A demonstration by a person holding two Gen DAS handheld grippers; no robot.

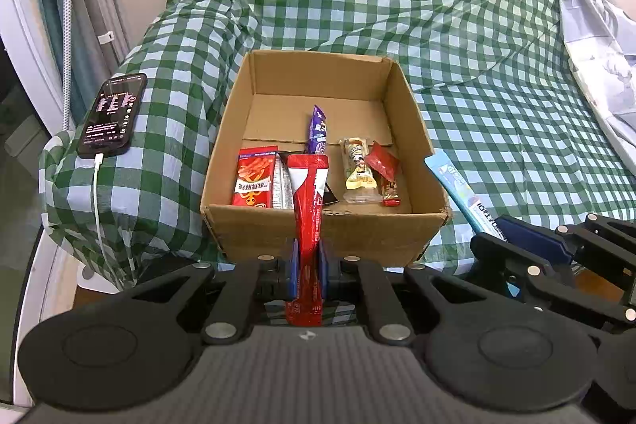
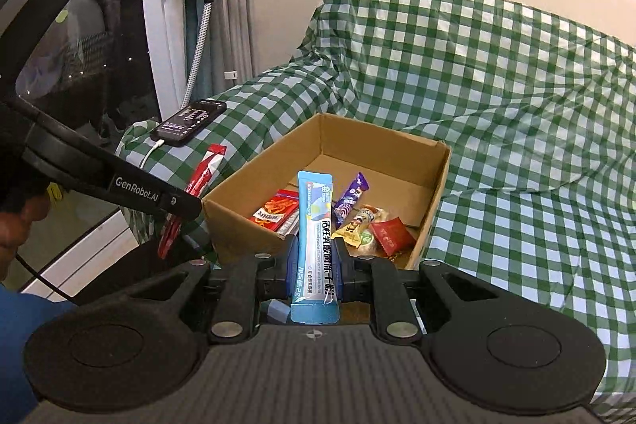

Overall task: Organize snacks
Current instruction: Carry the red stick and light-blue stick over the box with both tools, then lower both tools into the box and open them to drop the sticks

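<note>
An open cardboard box point(image 1: 413, 130) point(image 2: 437, 181) sits on a green checked cloth. Inside lie a red snack bag point(image 1: 254, 181) point(image 2: 276, 211), a purple packet point(image 1: 317, 130) point(image 2: 351, 197), a yellow wrapped snack point(image 1: 359, 169) point(image 2: 357, 229) and a small red packet point(image 1: 382, 161) point(image 2: 391, 234). My left gripper point(image 1: 308, 265) is shut on a long red stick packet point(image 1: 308, 201) point(image 2: 204, 173), held upright at the box's near wall. My right gripper point(image 2: 314, 261) is shut on a light blue stick packet point(image 2: 316, 225) point(image 1: 461, 193), held just before the box's near corner.
A black phone point(image 1: 113, 114) point(image 2: 189, 122) with a white cable lies on the covered armrest left of the box. A white door frame and grey curtain stand at the left. A pale printed cloth point(image 1: 596, 38) lies at the far right.
</note>
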